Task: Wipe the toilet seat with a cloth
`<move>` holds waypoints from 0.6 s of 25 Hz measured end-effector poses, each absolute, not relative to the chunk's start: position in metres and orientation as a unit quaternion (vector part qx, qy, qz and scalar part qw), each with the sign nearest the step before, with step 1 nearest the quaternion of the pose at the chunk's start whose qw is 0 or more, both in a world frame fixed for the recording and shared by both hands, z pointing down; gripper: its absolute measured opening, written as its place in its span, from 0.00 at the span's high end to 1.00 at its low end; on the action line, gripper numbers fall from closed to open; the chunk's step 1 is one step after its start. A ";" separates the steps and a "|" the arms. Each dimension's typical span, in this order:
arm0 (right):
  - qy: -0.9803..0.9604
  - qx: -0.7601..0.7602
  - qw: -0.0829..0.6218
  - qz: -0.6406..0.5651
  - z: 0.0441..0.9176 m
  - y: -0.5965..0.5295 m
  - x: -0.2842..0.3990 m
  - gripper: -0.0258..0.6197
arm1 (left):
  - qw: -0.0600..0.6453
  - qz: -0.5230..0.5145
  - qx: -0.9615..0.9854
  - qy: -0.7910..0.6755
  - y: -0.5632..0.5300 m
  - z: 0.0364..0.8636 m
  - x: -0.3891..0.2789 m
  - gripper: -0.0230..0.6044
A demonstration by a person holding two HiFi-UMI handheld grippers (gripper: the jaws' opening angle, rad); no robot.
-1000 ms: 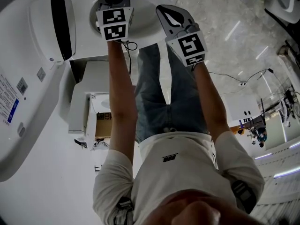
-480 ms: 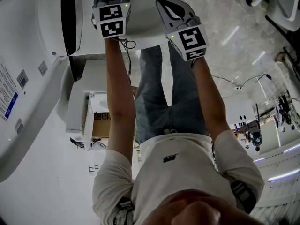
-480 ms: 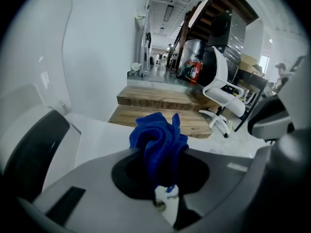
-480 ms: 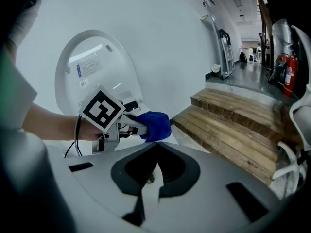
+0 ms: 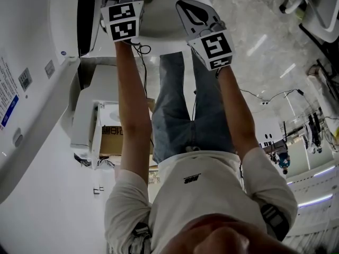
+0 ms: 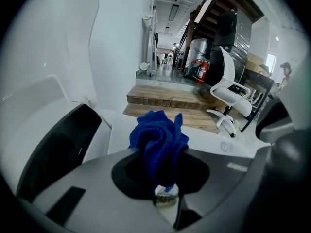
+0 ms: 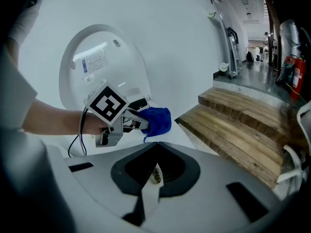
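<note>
Over toilet seat [image 5: 161, 20] | left hand-held gripper [image 7: 142, 122] clamps blue cloth [image 6: 159, 140] | right hand-held gripper [image 7: 156, 148] closed, empty | wooden steps [image 7: 243, 125] beyond

1. The cloth [image 6: 158, 144] is a plain deep blue.
2. The left gripper [image 7: 144, 124] has a grey body. Its marker cube shows black squares on white.
3. The right gripper [image 7: 155, 174] is grey, with a black recess round its fingers and the same black-and-white cube pattern.
4. The toilet [image 7: 102, 67] is glossy white, with a black panel [image 6: 58, 149] at the left.
5. The steps [image 7: 243, 125] at the far right are warm brown wood.
6. The floor [image 5: 249, 25] is grey and marbled.
7. The person's jeans [image 5: 180, 110] are faded blue and the shirt [image 5: 201, 194] is white.
8. The fire extinguisher [image 7: 297, 84] is red.
</note>
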State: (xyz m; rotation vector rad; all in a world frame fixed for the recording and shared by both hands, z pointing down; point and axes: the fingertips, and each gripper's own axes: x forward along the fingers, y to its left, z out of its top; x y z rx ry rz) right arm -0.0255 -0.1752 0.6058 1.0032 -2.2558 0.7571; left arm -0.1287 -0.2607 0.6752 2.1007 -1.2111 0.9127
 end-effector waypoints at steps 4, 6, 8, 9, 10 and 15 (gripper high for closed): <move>-0.845 0.362 0.277 0.280 0.606 -0.173 -0.040 0.97 | 0.274 0.341 0.774 -0.457 -0.255 0.675 -0.143 0.85; -0.848 0.357 0.276 0.278 0.605 -0.172 -0.048 0.97 | 0.276 0.343 0.771 -0.460 -0.251 0.675 -0.149 0.85; -0.851 0.351 0.276 0.276 0.604 -0.171 -0.055 0.97 | 0.278 0.343 0.768 -0.464 -0.247 0.675 -0.155 0.85; -0.852 0.349 0.276 0.276 0.603 -0.170 -0.058 0.97 | 0.279 0.343 0.767 -0.465 -0.244 0.675 -0.157 0.85; -0.854 0.346 0.275 0.275 0.603 -0.169 -0.061 0.97 | 0.280 0.344 0.765 -0.467 -0.241 0.675 -0.160 0.85; -0.860 0.333 0.277 0.271 0.603 -0.161 -0.072 0.97 | 0.286 0.343 0.758 -0.475 -0.226 0.676 -0.172 0.85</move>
